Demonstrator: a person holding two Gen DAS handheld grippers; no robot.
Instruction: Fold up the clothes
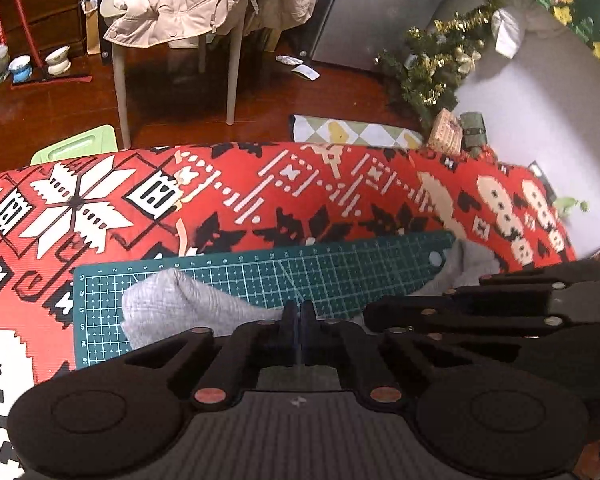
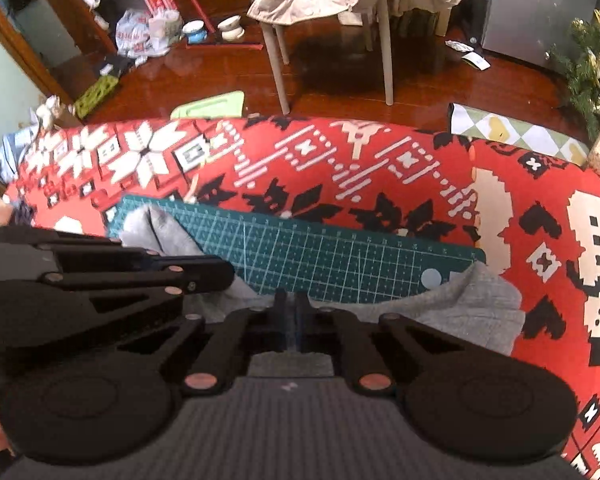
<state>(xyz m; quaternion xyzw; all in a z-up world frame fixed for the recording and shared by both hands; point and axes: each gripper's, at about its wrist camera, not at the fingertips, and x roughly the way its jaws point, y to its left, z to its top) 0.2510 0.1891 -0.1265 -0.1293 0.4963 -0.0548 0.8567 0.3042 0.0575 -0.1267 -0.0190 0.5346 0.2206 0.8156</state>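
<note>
A grey garment (image 1: 172, 304) lies across the near part of a green cutting mat (image 1: 300, 276) on a table covered with a red patterned cloth (image 1: 260, 200). My left gripper (image 1: 298, 310) is shut, its fingertips pinched on the garment's far edge at the mat. In the right wrist view the same garment (image 2: 460, 304) spreads to both sides over the mat (image 2: 340, 256). My right gripper (image 2: 292, 300) is shut on that far edge too. The two grippers are side by side, and each one's black linkage shows in the other's view. The near part of the garment is hidden under the gripper bodies.
Beyond the table's far edge is a wooden floor with a chair (image 1: 176, 80) draped in a beige coat (image 1: 180, 0). A small Christmas tree (image 1: 432, 68), a grey cabinet (image 1: 380, 8) and a chequered floor mat (image 1: 352, 132) stand at the back right. Clutter and bowls are at the back left.
</note>
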